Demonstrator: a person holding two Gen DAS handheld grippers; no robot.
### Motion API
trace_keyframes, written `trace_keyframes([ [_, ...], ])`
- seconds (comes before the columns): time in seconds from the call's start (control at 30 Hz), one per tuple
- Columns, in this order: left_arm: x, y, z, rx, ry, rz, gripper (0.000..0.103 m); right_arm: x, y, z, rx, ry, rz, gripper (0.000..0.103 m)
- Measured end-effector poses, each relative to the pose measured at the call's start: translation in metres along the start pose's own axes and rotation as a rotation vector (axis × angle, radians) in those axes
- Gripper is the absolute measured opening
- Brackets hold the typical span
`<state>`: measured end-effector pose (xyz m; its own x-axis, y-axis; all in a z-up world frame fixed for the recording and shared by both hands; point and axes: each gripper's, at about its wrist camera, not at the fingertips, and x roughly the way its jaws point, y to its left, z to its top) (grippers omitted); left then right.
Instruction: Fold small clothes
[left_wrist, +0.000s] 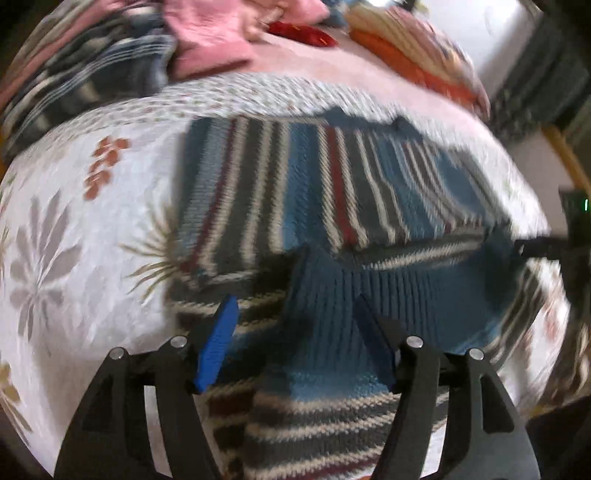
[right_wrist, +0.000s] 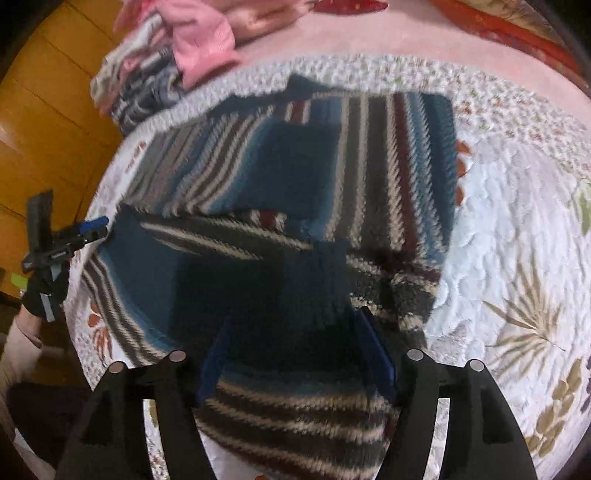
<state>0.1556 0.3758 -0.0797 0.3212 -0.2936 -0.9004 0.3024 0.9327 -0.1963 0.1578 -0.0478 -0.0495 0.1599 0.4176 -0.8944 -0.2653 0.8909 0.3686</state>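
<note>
A bed covered by a white quilted bedspread (left_wrist: 74, 206) with grey, rust and olive floral prints fills both views; beyond its patterned border lies a pink sheet (left_wrist: 332, 70), and in the right wrist view a yellow-brown wooden floor (right_wrist: 44, 110) shows at the left. We see the striped knitted sweater (left_wrist: 332, 192) (blue, grey, cream and dark red bands) lying on the bedspread in the middle of the bed, partly folded: a plain blue ribbed panel and a striped part lie over its near portion, crossing the stripes of the body beneath.

In the left wrist view, our left tool (left_wrist: 295, 332) has its two blue-padded fingers spread apart, with a raised ridge of the sweater's blue ribbed knit standing between them; we cannot tell whether either pad touches the fabric (the frame is motion-blurred). In the right wrist view, our right tool (right_wrist: 299, 347) likewise stands with its fingers spread, over a dark, shadowed fold of the sweater (right_wrist: 369, 155); contact cannot be judged there either.

Each tool appears in the other's view, at the sweater's edge: the right tool (left_wrist: 546, 247) at the far right, the left tool (right_wrist: 74, 232) at the far left, held by a dark-gloved hand (right_wrist: 44, 291) with a pale sleeve below it.

At the far side of the bed sits a pile of other clothes (left_wrist: 122, 62), including a pink garment (right_wrist: 203, 40) and dark striped knitwear. A red object (left_wrist: 303, 33) and an orange-and-cream striped cushion or blanket (left_wrist: 417, 59) lie farther back.
</note>
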Motion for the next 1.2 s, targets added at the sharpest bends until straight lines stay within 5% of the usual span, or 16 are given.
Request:
trace_keyframes([
  [0.23,0.026,-0.006,-0.004,0.040,0.038,0.043,0.069,0.025,-0.004,-0.003,-0.029,0.042,-0.042,0.066],
  [0.27,0.025,-0.007,-0.002,0.036,0.036,0.040,0.066,0.024,-0.002,-0.003,-0.041,0.035,-0.045,0.053],
  [0.37,0.024,-0.014,0.000,0.012,0.031,-0.024,0.024,0.016,0.002,-0.006,-0.061,0.009,-0.009,0.011],
  [0.4,0.022,-0.017,-0.001,0.012,0.030,-0.035,0.012,0.011,0.003,-0.009,-0.068,-0.009,0.021,0.011],
  [0.63,-0.014,-0.039,-0.013,0.044,-0.074,-0.066,0.010,-0.032,0.010,-0.032,-0.065,-0.142,0.150,0.010],
  [0.97,-0.062,-0.033,-0.005,-0.012,-0.229,-0.103,0.010,-0.075,0.004,-0.029,-0.014,-0.282,0.188,0.010],
  [1.2,-0.075,-0.024,0.048,-0.041,-0.310,-0.066,0.010,-0.103,-0.004,0.020,0.033,-0.342,0.122,0.010],
])
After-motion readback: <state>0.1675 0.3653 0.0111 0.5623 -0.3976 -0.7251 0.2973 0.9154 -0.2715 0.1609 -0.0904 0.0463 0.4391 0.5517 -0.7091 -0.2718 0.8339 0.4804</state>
